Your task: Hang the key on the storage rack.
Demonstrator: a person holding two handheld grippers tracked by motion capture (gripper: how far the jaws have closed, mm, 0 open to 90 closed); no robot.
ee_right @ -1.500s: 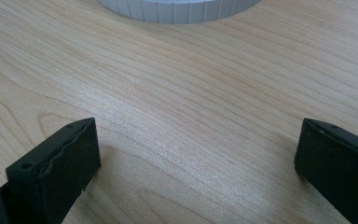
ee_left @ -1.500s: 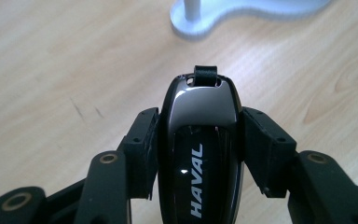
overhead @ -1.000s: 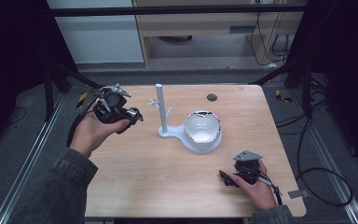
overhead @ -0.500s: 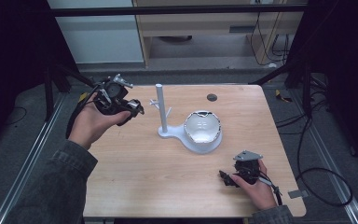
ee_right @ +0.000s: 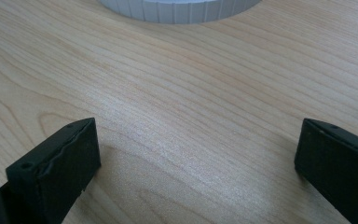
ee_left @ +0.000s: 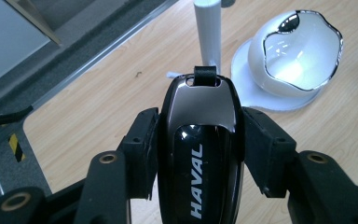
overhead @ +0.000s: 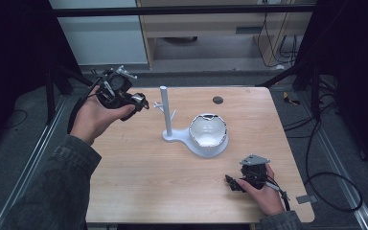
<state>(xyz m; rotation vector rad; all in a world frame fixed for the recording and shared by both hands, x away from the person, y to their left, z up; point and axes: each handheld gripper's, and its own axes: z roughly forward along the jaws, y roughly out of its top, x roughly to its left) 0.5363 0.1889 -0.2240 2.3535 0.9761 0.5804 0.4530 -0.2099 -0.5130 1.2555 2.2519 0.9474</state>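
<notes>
A black and chrome car key fob (ee_left: 198, 140) marked HAVAL sits between the jaws of my left gripper (ee_left: 198, 135), which is shut on it. Its loop end points at the white post (ee_left: 208, 32). In the high view the left gripper (overhead: 140, 102) hovers over the table's far left, just left of the post (overhead: 164, 110) and its small pegs. A white bowl with a chrome rim (overhead: 208, 132) shares the post's base. My right gripper (overhead: 230, 183) rests low at the front right, open and holding nothing. Its view has bare wood between the jaws (ee_right: 196, 154) and the white base's edge (ee_right: 177, 9) ahead.
A small dark round disc (overhead: 217, 100) lies near the table's far edge. The wooden table (overhead: 148, 182) has bare wood across its front and left. Cables lie on the floor to the right, and metal frame rails run along both sides.
My left gripper has carried the key fob a little up and away, toward the table's far edge, staying left of the post. The right gripper has not moved.
</notes>
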